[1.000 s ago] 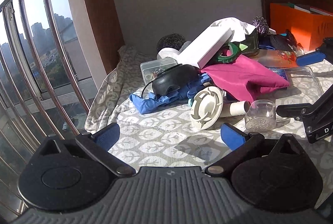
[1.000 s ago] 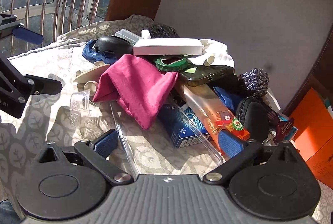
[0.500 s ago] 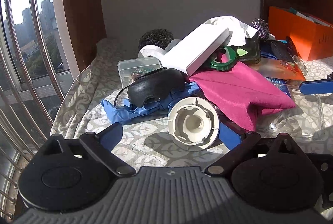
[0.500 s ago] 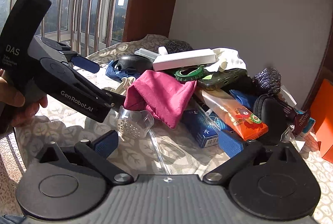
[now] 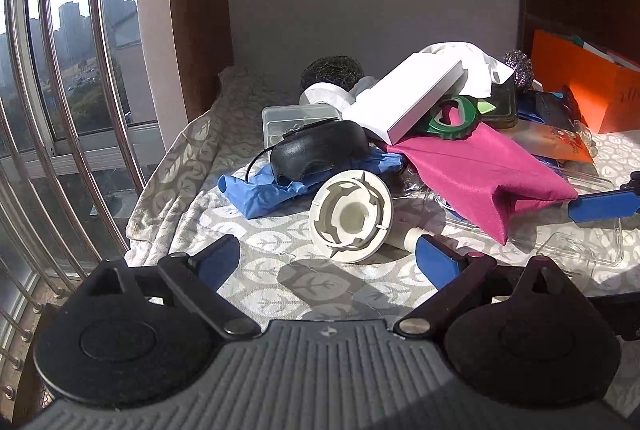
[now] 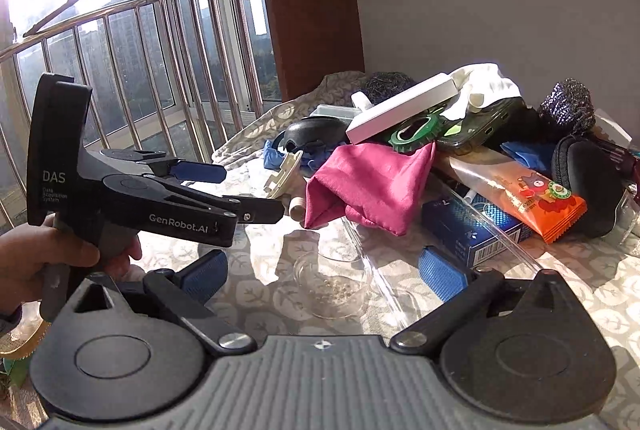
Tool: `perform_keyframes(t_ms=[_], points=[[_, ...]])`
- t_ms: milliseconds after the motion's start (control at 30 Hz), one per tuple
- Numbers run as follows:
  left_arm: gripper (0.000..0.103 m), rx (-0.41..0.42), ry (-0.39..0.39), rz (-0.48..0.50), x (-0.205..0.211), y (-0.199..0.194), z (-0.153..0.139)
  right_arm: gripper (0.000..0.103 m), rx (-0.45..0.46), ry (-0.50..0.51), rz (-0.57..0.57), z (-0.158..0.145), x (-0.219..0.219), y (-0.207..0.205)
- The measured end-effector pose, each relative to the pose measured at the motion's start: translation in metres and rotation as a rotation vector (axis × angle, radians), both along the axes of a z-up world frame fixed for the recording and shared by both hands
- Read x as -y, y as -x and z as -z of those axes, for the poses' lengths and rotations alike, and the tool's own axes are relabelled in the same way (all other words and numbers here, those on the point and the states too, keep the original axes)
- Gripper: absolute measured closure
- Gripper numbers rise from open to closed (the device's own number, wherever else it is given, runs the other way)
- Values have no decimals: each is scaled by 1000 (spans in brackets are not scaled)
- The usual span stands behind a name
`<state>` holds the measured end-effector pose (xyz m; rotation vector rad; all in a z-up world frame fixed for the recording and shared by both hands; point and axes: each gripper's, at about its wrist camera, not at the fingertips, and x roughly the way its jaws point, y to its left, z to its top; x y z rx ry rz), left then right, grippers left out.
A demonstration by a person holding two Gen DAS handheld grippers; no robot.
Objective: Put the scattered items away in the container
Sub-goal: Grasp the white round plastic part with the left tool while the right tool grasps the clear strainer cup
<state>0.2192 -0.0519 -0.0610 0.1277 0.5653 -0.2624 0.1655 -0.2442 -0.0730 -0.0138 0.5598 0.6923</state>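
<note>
A: Status? Anything in the container yet?
B: Nothing visibly stowed. Clear tray (image 6: 496, 230) lies half under the pile (image 5: 472, 166) mid-tabletop (image 5: 280, 270), toward the wall edge.
A: Tongs?
B: Left tongs (image 5: 326, 258) opening, empty, white slotted disc (image 5: 351, 216) just ahead. Right tongs (image 6: 322, 272) apart, small clear cup (image 6: 330, 286) between them, untouched.

Left gripper (image 5: 327, 259): jaws wide and opening, nothing between the pads, tilted down toward the table. A hand (image 6: 48, 262) grips its handle, seen from the right wrist. Right gripper (image 6: 322, 270): jaws spread wide, pads pressing nothing, also angled down.
</note>
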Motion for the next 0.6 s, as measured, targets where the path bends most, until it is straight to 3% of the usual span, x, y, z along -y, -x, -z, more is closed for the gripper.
perform_keyframes(t_ms=[133, 233, 333, 367, 433, 467, 600], points=[[0, -1, -9, -5, 9, -14, -3, 1, 2, 24, -6, 0, -3, 0], [0, -28, -5, -13, 15, -27, -1, 22, 14, 19, -12, 1, -1, 1], [0, -63, -23, -18, 23, -40, 7, 31, 20, 31, -15, 3, 1, 0], [1, -65, -22, -17, 24, -43, 10, 39, 31, 44, -13, 4, 1, 2], [46, -83, 15, -12, 20, -47, 12, 54, 48, 62, -29, 5, 3, 4], [57, -89, 54, -11, 14, -46, 13, 59, 49, 64, -40, 6, 4, 5], [61, -67, 65, 16, 7, -29, 15, 63, 79, 89, -62, 8, 5, 13]])
